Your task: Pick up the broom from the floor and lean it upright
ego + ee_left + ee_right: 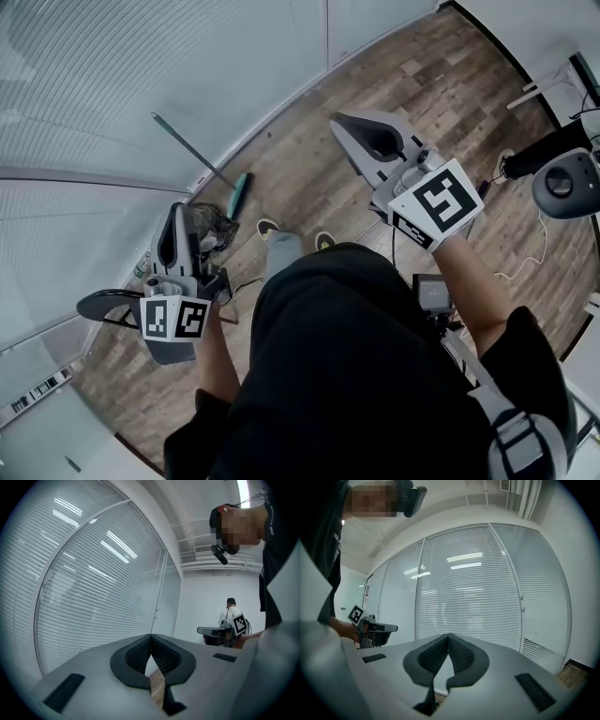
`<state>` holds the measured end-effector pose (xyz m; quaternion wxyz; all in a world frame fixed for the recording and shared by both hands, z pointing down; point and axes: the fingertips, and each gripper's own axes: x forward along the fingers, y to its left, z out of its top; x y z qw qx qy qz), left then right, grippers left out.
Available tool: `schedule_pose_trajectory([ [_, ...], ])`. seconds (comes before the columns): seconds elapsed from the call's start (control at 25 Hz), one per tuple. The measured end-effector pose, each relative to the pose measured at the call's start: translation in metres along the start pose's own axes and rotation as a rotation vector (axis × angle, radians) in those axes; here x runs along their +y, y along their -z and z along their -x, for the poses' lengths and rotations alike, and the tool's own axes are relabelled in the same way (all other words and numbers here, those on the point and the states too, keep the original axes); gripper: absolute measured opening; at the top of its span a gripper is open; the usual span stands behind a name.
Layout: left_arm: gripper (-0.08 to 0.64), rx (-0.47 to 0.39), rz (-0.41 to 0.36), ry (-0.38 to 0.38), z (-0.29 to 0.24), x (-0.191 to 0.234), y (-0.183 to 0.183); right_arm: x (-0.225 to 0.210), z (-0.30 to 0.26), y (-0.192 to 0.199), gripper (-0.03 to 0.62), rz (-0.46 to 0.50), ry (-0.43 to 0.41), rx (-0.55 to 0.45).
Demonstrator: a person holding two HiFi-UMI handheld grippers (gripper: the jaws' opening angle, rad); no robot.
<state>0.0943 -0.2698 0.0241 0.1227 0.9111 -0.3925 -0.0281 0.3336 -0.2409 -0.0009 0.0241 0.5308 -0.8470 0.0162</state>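
Biggest thing in the head view is the glass wall with blinds [112, 84], filling the upper left of the frame, with the wood floor [422, 94] running from the upper right down to the lower left. The person stands in the middle, a gripper in each hand.

As far as I can judge, the job looks pretty much done. The broom [199, 152] isn't flat on the floor any more. Its teal head sits on the boards just left of centre and the thin handle slants away toward the upper left against the glass, so it reads as leaned upright (hard to swear the handle actually touches the wall from this steep angle). All that seems left is checking it stays put.

The left gripper [176, 208] is at the lower left of the frame and the right gripper [339, 122] just right of upper centre. Both gripper views show the jaws pressed together with nothing between them, pointing out level at the blinds. The broom is held by neither. It stands between the two grippers in the picture, nearer the left one, clear of both.
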Motion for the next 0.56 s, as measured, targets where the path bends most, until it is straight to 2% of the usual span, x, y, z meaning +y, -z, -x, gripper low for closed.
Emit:
schedule_pose_trajectory([
  [0.32, 0.020, -0.008, -0.026, -0.013, -0.0059, -0.0038, -0.0043, -0.0105, -0.0039, -0.0039, 0.015, 0.009, -0.012, -0.019],
  [0.56, 0.020, -0.008, -0.002, -0.025, -0.0017, -0.0001, -0.0060, -0.0054, -0.0100, -0.0084, 0.015, 0.006, -0.018, -0.025],
])
